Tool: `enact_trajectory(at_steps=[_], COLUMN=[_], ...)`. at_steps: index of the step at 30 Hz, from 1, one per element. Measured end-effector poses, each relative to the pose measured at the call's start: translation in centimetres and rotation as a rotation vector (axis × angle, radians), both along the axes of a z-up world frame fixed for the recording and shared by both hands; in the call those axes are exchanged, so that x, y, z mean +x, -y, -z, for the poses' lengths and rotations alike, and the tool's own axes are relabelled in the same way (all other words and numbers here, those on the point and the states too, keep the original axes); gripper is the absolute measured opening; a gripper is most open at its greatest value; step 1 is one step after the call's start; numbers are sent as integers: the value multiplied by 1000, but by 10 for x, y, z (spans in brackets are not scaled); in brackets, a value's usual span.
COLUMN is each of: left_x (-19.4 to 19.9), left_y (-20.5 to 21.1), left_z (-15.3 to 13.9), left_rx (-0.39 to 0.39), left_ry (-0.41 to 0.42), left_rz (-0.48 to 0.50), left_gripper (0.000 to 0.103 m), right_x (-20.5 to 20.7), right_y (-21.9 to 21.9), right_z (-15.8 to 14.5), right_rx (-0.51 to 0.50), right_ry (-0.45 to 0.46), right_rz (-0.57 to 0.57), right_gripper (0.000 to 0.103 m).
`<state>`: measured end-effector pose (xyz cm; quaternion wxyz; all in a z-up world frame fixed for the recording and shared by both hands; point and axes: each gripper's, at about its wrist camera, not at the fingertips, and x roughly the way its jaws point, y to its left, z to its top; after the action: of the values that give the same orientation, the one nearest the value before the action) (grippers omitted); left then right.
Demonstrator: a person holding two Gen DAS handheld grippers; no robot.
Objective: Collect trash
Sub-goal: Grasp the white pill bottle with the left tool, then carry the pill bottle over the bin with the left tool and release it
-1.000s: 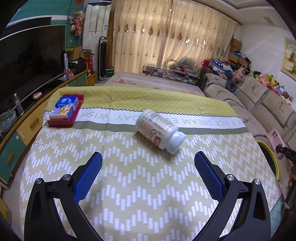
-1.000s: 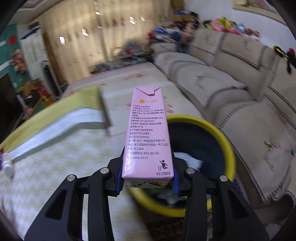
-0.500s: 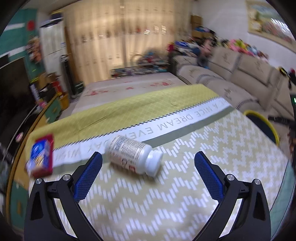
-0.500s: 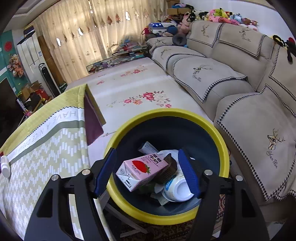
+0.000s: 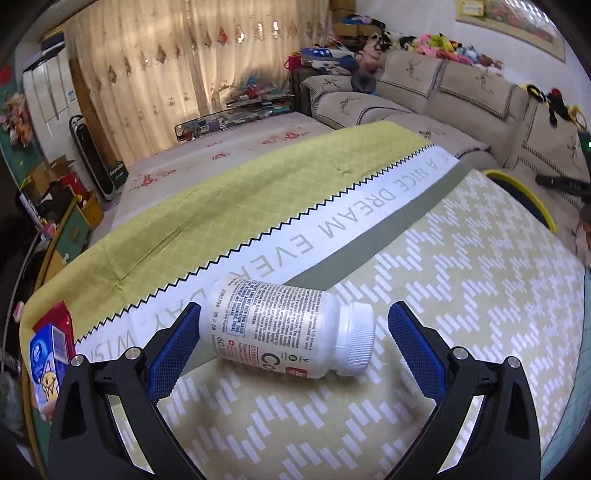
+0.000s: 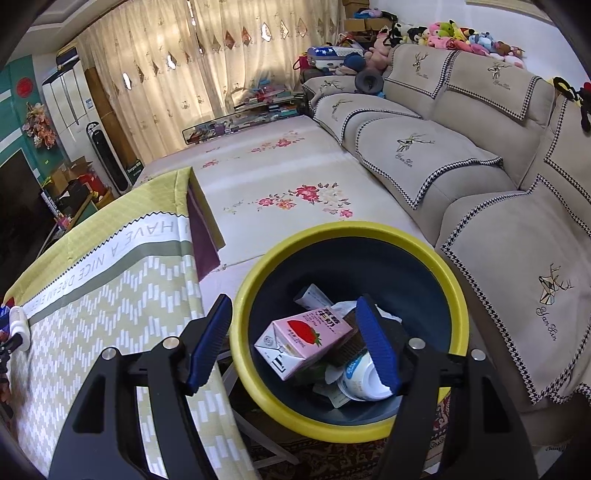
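Smooth white plastic bottle (image 5: 286, 332) lies on woven zigzag cloth (image 5: 443, 295)

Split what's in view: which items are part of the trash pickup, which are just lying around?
Job:
- white pill bottle lying on the tablecloth, between the open left tongs
- yellow-rimmed bin
- pink strawberry milk carton already in the bin, under the open right tongs

Lying about:
- blue snack box
- sofa
- plush toys
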<state>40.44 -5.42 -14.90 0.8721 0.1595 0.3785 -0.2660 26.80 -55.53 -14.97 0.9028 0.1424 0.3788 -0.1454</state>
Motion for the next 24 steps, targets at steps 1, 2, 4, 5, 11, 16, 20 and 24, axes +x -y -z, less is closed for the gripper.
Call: enact_trajectory(at_steps=[1,2,4,5,11,16,20,24], left_x=[0,0,0,0,-11,-41,-61,-83], left_y=[1,2,6,7,21,70,131,217], left_z=[0,0,0,0,-7,-35,-60,-76], left_rx=[5,9,22,29,33,-7,-43,-74], left_ry=[5,9,17,17,29,59,60,50], left_rz=[4,7,9,10,15,94,191,336], left_gripper=[98,98,90,88,88,88,88,88], right_x=[0,-1,-3,-5,-23,-46,-69,-100], right_y=[-1,-2,-2,-1,5,18,31,50], right_z=[-1,-1,-3,-3,-10,-21,-30,-36], right_rx=[1,2,5,8,29,37,34,15], right_ry=[1,2,5,7,36,75,111,132], right_rz=[-3,-5,-9,-11,-11,-6,13,49], right_gripper=[66,66,66,66,66,66,66,67])
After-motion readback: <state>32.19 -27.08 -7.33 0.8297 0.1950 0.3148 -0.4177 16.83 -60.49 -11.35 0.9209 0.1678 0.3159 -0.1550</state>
